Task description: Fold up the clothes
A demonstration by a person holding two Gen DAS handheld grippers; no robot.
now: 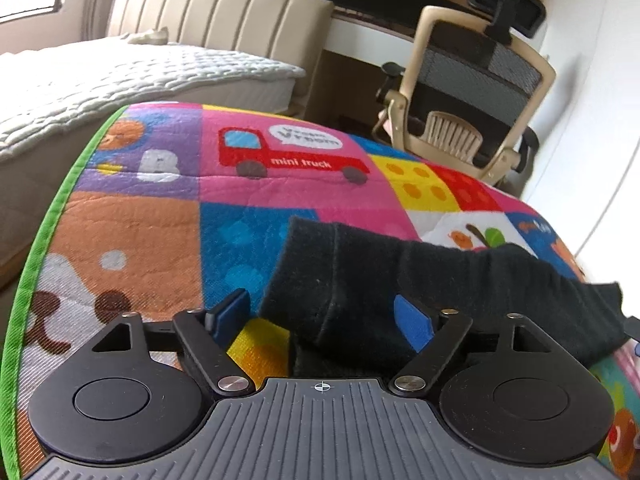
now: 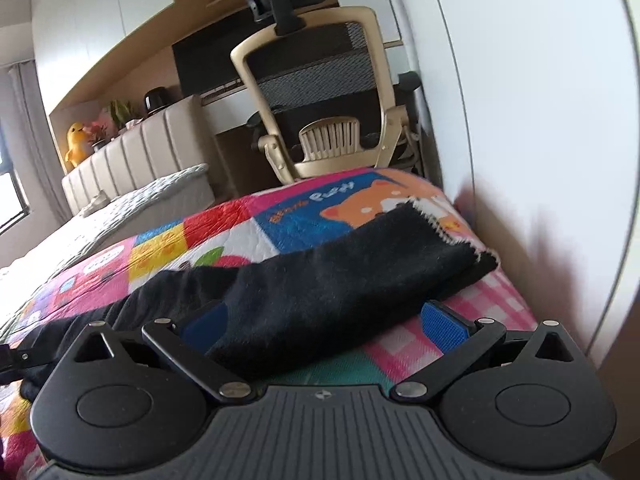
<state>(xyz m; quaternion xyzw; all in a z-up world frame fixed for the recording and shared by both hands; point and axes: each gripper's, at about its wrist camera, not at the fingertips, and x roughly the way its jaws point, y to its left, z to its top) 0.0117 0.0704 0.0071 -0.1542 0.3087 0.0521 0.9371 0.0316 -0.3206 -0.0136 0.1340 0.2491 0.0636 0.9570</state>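
On the play mat, a red truck reads "mini truck".

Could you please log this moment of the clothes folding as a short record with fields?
surface: colourful quilted mat with a green edge
garment: black garment lying across the mat
left gripper: open, garment between the pads, not pinched
right gripper: open, garment between the pads
background: beige office chair, bed
fold status: cannot tell how far along
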